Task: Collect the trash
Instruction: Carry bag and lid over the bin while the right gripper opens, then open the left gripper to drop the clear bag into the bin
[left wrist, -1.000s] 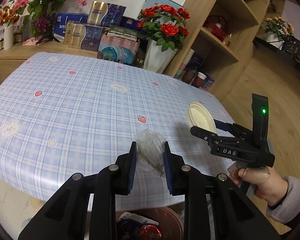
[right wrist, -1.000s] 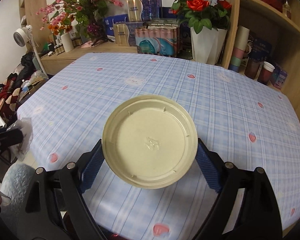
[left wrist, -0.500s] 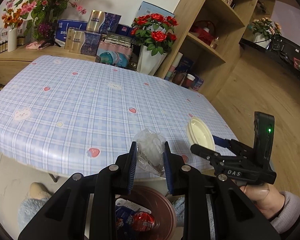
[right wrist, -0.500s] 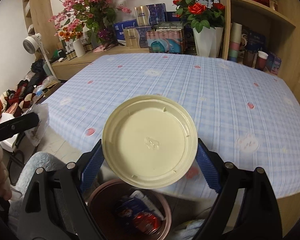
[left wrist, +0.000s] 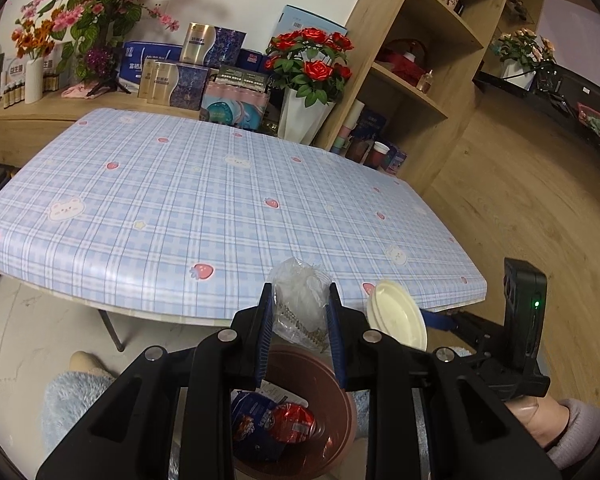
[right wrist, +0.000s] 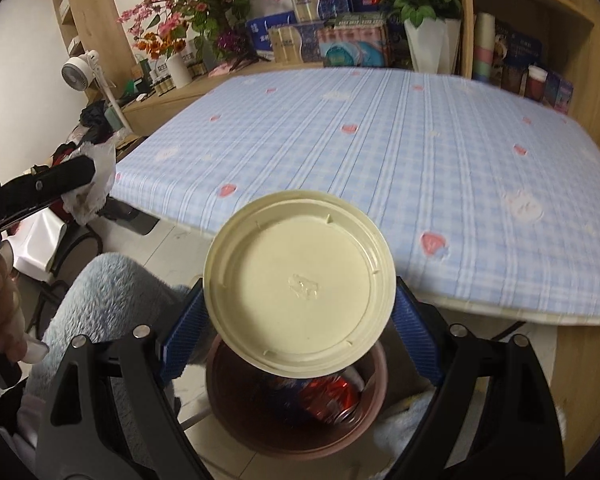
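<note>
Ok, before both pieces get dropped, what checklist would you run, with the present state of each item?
1. Left tool shut on the crumpled clear wrapper: ok.
2. Right tool grips the cream lid by its rim: ok.
3. Lid over the brown bin: ok.
4. Wrapper over the bin's opening: cannot tell; in the left wrist view it appears above the bin's far rim.
5. Room in the bin above the trash: ok.
6. Tablecloth free of trash: ok.

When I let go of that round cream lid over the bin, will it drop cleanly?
Probably light and fairly stiff: the lid keeps its shape though the right gripper holds it only by its edges. Being flat and tilted, it may flutter or catch the bin rim.
</note>
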